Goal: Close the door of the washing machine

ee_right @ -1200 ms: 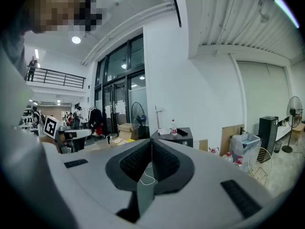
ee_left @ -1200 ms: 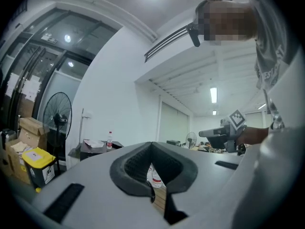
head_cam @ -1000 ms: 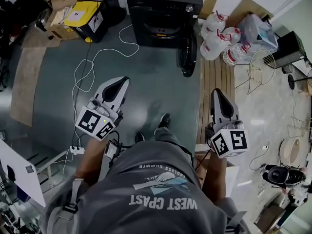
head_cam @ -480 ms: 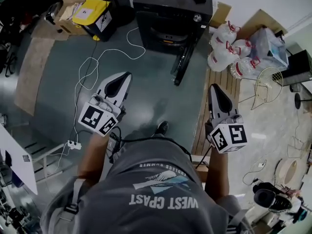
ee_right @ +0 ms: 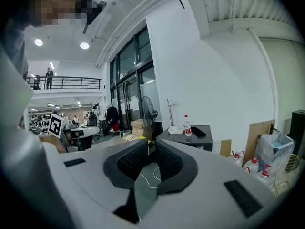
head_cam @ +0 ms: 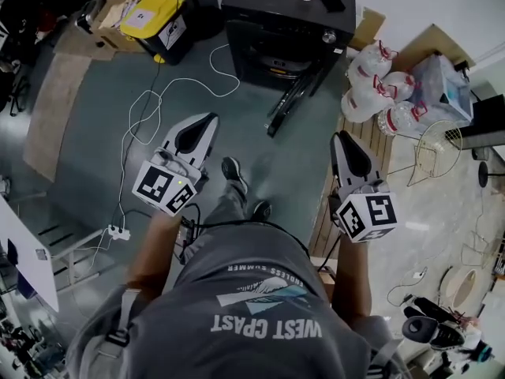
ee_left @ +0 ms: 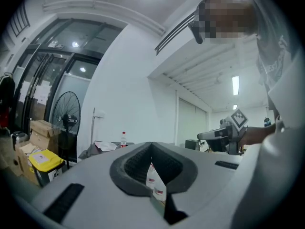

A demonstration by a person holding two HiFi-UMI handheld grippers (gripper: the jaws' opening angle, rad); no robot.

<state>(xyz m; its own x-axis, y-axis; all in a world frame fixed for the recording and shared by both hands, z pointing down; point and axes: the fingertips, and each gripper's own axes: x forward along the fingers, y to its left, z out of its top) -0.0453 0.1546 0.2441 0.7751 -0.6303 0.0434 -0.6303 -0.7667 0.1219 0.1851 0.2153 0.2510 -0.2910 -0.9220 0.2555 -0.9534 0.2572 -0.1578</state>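
- Grey-green floor (head_cam: 95, 133) stretches ahead; the washer (head_cam: 284, 22) stands at its far end, well apart from both grippers.
- Door (head_cam: 288, 105) hangs open, swung out in front.
- Left gripper (head_cam: 207, 125) is closed and empty.
- Right gripper (head_cam: 341, 140) is opening, nothing between its jaws.
- Task looks barely begun: reaching the door and pushing it closed remain.

Head camera looks steeply down; gripper cameras face level — all share the washing machine (head_cam: 278, 13).

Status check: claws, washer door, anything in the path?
Left claw shut, empty. Right claw opening, empty. Washing machine door open, both claws short of it. White cable on floor to the left, water jugs to the right.
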